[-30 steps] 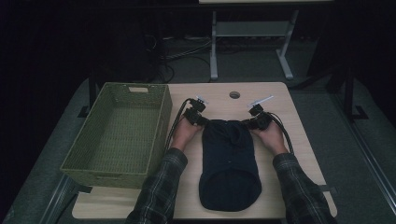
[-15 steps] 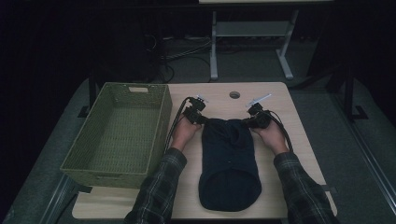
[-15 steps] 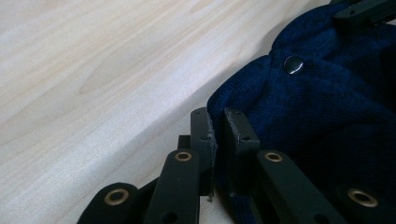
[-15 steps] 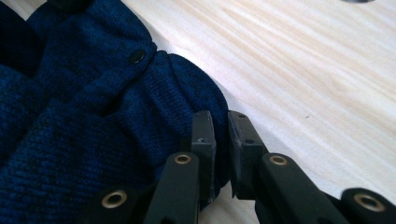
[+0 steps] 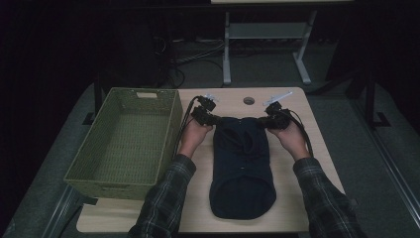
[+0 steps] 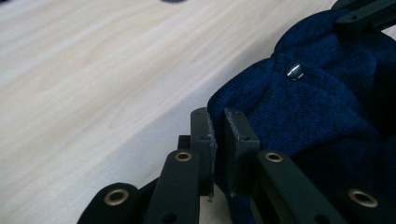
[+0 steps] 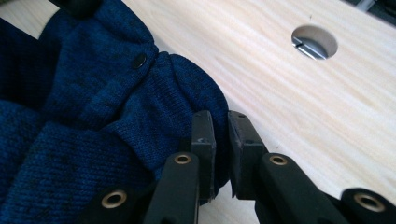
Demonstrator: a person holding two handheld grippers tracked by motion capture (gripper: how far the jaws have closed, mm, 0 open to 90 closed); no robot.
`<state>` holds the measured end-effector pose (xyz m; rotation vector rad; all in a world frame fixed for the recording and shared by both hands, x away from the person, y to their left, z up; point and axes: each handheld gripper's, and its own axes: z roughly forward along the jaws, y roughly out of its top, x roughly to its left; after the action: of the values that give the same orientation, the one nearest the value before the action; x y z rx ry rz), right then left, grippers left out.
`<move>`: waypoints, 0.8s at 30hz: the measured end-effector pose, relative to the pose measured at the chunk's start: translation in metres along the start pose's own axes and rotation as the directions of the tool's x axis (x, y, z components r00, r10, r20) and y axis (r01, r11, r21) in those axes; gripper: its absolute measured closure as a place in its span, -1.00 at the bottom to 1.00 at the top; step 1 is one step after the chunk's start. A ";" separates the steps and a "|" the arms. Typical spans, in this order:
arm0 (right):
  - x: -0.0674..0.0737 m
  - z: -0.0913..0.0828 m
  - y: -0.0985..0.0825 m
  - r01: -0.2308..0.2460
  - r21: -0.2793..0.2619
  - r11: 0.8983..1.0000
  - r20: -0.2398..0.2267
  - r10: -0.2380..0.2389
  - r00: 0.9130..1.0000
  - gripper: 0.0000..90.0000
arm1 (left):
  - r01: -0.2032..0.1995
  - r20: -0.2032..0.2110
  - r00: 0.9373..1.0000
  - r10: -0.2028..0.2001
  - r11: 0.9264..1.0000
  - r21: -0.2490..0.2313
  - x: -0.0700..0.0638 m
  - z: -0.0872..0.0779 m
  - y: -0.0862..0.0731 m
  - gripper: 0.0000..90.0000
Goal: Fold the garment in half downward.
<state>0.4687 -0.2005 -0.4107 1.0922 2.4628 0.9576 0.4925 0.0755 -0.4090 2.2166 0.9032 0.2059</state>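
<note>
Navy knit garment (image 5: 241, 163) is clamped at its top corners by left hand-held gripper (image 6: 215, 140) and right hand-held gripper (image 7: 220, 140); thin pinches, fabric could slip out once lifted.

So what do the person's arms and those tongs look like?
Both sleeves are dark plaid. The left tongs and right tongs are black, with flat squared jaws on linked bars with brass-coloured rivets. Black cables trail from them; a pale plate tops the right one.
</note>
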 end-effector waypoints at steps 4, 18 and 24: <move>0.001 -0.008 0.006 0.013 -0.018 1.000 0.013 -0.013 1.000 0.82 | -0.026 -0.020 0.999 0.026 0.999 -0.023 -0.002 -0.009 0.007 0.85; 0.005 -0.037 0.029 0.065 -0.093 0.994 0.059 -0.060 0.996 0.82 | -0.110 -0.095 0.990 0.101 0.990 -0.087 -0.010 -0.041 0.038 0.85; 0.010 -0.049 0.035 0.072 -0.135 0.988 0.071 -0.062 0.996 0.82 | -0.127 -0.112 0.987 0.115 0.986 -0.110 -0.016 -0.052 0.039 0.85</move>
<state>0.4566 -0.1983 -0.3506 0.9740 2.3264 1.0366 0.4813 0.0749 -0.3433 2.1693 0.7917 0.4256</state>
